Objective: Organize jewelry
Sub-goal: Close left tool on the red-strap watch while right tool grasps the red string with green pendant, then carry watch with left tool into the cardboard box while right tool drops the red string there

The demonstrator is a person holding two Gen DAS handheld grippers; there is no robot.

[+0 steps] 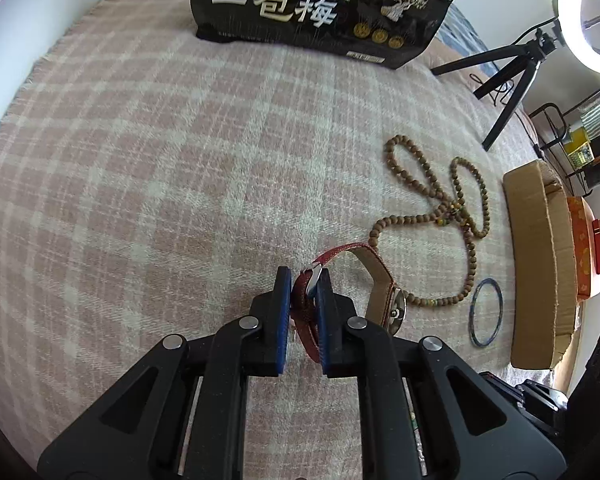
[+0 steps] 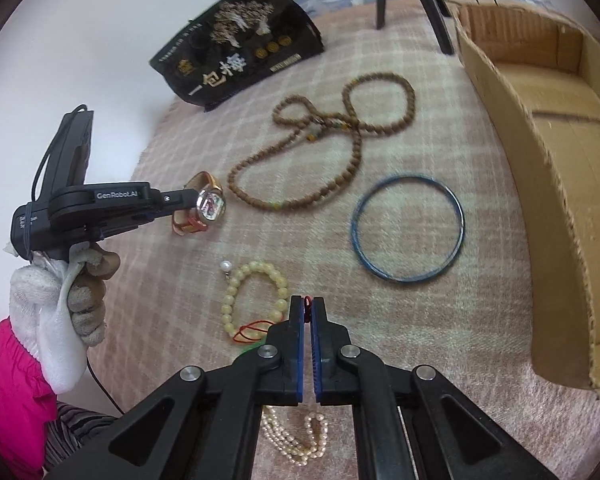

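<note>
My left gripper point(image 1: 303, 280) is shut on the red strap of a wristwatch point(image 1: 384, 286); the right wrist view shows the watch point(image 2: 210, 202) held at its tip, at or just above the blanket. My right gripper point(image 2: 308, 306) is shut on a thin red cord point(image 2: 307, 301) that runs to a cream bead bracelet point(image 2: 256, 300). A long brown bead necklace point(image 2: 340, 148) and a blue bangle point(image 2: 408, 228) lie on the blanket; both also show in the left wrist view, necklace point(image 1: 440, 208) and bangle point(image 1: 487, 312). A pearl strand point(image 2: 296, 436) lies under my right gripper.
An open cardboard box point(image 2: 540, 128) stands at the right, seen also in the left wrist view point(image 1: 540, 264). A black snack bag point(image 1: 320, 8) lies at the far edge of the checked blanket point(image 1: 160, 160). A ring-light tripod point(image 1: 512, 76) stands at the back right.
</note>
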